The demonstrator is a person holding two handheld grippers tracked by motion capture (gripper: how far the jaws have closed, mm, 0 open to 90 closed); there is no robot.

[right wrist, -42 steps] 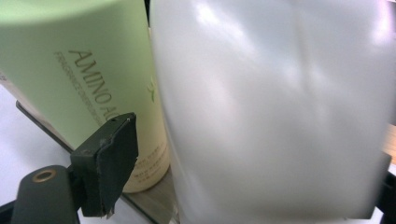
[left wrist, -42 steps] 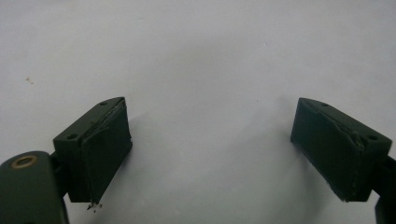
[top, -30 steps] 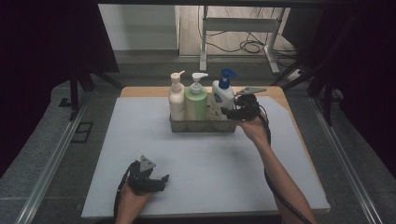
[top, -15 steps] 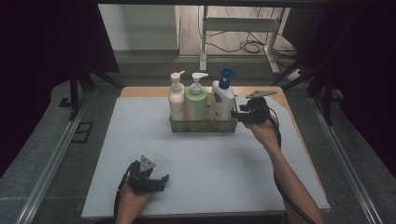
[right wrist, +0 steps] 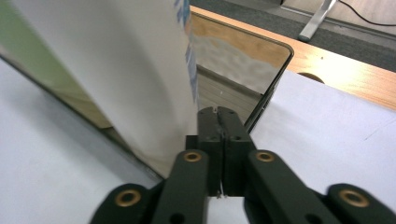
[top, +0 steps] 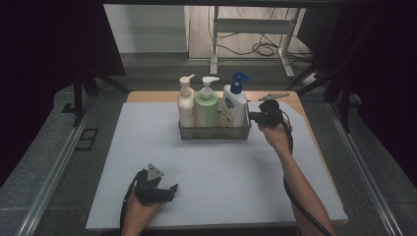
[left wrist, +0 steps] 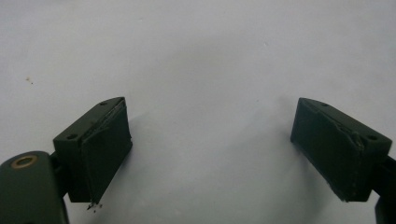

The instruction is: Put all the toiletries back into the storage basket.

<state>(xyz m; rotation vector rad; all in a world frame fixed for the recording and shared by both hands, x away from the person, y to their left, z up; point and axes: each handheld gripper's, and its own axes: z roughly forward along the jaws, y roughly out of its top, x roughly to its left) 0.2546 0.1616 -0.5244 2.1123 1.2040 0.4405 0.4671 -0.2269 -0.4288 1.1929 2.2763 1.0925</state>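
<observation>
A metal tray [top: 214,133] at the back middle of the white mat holds three pump bottles: a cream one [top: 185,105], a green one [top: 206,106] and a white one with a blue pump [top: 235,104]. My right gripper [top: 252,117] is level at the tray's right end, beside the white bottle. In the right gripper view its jaws [right wrist: 220,113] have just been closing and now meet pad to pad, with nothing seen between them, close to the white bottle [right wrist: 116,60] and the tray wall [right wrist: 240,58]. My left gripper [top: 169,190] rests on the mat at the front left, open and empty [left wrist: 212,122].
The white mat [top: 221,172] lies on a wooden table whose edge [top: 295,101] shows behind the tray. Metal rails run along both sides. Desk legs and cables stand on the floor at the back.
The right gripper has drawn a little to the right, away from the white bottle, and its jaws have closed. The left gripper has stayed where it was.
</observation>
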